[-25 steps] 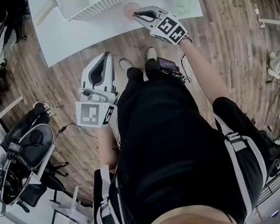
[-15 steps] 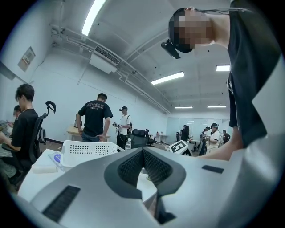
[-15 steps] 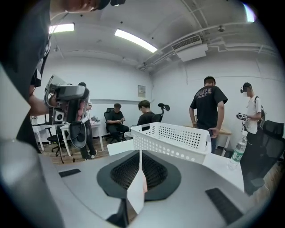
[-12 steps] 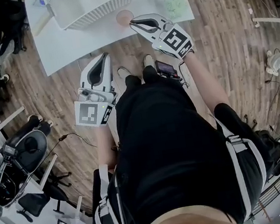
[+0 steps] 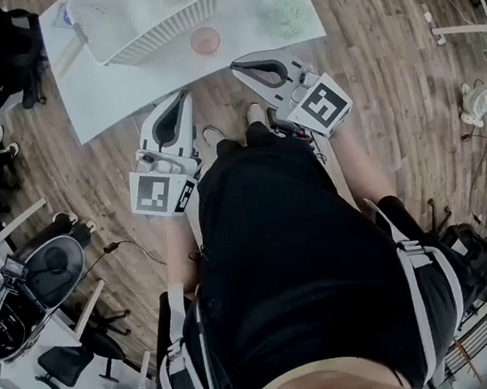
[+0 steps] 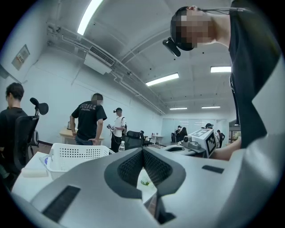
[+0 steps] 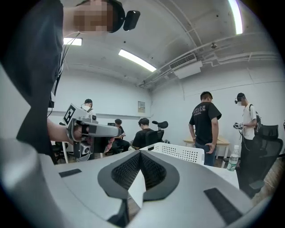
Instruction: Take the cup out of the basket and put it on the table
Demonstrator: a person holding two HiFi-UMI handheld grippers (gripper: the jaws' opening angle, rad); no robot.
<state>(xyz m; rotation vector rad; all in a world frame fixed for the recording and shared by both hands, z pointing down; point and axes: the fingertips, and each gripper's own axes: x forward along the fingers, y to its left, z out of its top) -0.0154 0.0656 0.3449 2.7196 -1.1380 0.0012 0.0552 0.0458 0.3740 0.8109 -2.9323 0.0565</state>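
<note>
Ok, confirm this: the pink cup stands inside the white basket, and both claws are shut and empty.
Not inside: the head view shows the pink cup standing on the table just outside the white basket. The left claw and right claw are shut and empty.

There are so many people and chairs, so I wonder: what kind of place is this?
Probably an office or lab workroom: office chairs, a white table, long ceiling lights, and several people standing around.

Black top (image 5: 297, 253), white left gripper (image 5: 183, 93), right gripper (image 5: 235, 65)
</note>
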